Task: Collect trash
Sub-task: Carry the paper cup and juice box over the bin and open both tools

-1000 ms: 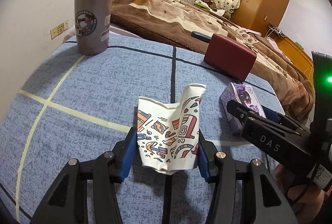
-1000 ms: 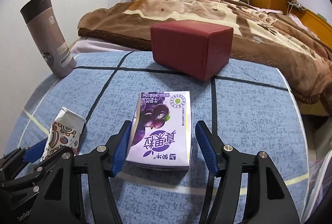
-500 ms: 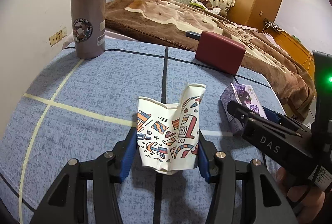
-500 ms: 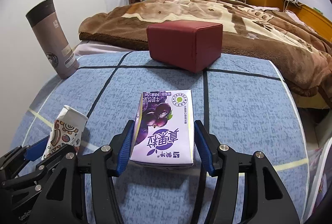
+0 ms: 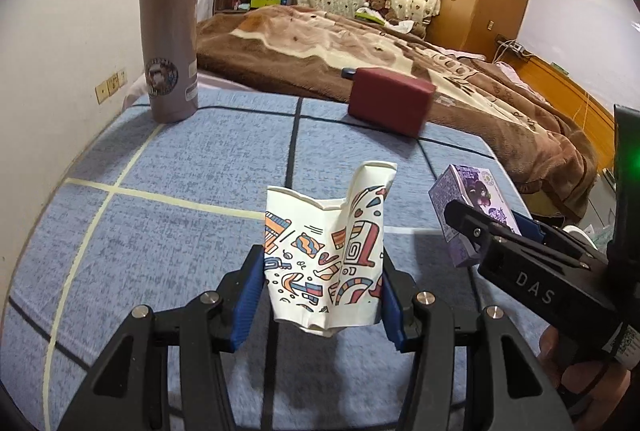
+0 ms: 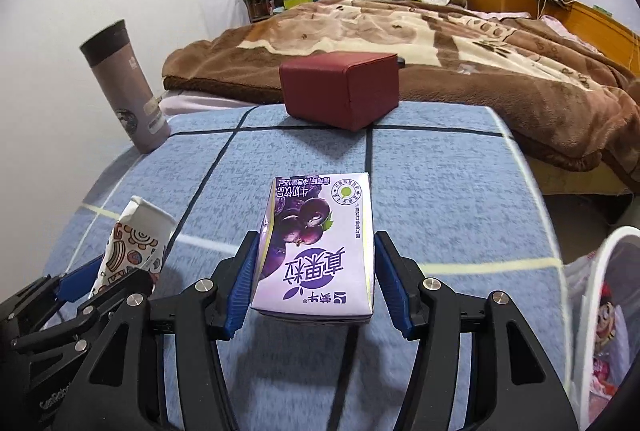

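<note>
A crumpled paper cup (image 5: 324,255) with colourful patterns hangs above the blue tablecloth (image 5: 180,167), and my left gripper (image 5: 323,271) is shut on it, blue pads pressing both sides. In the right wrist view my right gripper (image 6: 316,271) is shut on a purple milk carton (image 6: 316,251), which is lifted off the cloth. The two grippers are side by side: the carton (image 5: 468,191) and the right gripper (image 5: 480,231) show at the right of the left wrist view. The cup (image 6: 136,243) and the left gripper (image 6: 92,283) show at the lower left of the right wrist view.
A tall grey thermos (image 5: 170,43) stands at the table's far left corner. A dark red box (image 5: 390,103) sits at the far edge. Behind is a bed with a brown blanket (image 6: 480,63). A white-rimmed bin with a plastic liner (image 6: 600,291) is beside the table's right edge.
Both grippers have drawn back and risen a little with the cup and the carton. The right pads closed onto the carton. The thermos and the red box look farther away.
</note>
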A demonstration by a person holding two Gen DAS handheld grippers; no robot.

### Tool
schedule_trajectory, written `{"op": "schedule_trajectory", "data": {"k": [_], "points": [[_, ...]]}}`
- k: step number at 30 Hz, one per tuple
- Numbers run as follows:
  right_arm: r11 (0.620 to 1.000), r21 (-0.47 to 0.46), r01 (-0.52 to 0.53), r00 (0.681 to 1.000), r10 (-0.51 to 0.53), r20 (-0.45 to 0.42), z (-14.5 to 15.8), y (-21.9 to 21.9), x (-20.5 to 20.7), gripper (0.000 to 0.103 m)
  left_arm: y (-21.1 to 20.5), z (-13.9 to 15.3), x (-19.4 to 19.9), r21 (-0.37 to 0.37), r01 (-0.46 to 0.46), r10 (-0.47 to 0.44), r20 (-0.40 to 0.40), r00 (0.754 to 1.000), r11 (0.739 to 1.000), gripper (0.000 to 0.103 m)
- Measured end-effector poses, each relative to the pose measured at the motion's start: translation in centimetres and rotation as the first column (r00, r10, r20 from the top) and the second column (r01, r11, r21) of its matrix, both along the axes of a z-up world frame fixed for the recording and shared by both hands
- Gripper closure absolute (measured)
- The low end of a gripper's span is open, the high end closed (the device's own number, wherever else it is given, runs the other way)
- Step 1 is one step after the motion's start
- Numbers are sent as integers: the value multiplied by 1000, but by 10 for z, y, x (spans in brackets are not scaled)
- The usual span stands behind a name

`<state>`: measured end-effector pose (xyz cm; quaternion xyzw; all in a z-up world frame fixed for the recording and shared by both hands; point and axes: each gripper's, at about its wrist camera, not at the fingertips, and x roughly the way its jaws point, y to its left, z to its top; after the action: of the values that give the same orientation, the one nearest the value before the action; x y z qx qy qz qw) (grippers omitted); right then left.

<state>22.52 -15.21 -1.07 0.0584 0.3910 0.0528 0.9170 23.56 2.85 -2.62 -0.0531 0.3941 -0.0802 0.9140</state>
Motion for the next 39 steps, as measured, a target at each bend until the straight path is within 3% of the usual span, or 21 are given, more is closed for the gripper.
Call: {"op": "schedule_trajectory", "data": {"k": [7, 21, 39], "points": [[1000, 22, 6, 999, -7, 33, 12, -19, -29, 46, -21, 12, -23, -9, 44, -43, 22, 999, 999, 49], [992, 38, 124, 988, -127, 92, 29, -76, -75, 46, -76, 38, -57, -12, 147, -146, 86, 986, 989, 49], [948, 41, 314, 942, -317, 110, 35, -170, -123, 45, -193, 54, -88, 14, 357, -356, 133, 925, 934, 49]]}}
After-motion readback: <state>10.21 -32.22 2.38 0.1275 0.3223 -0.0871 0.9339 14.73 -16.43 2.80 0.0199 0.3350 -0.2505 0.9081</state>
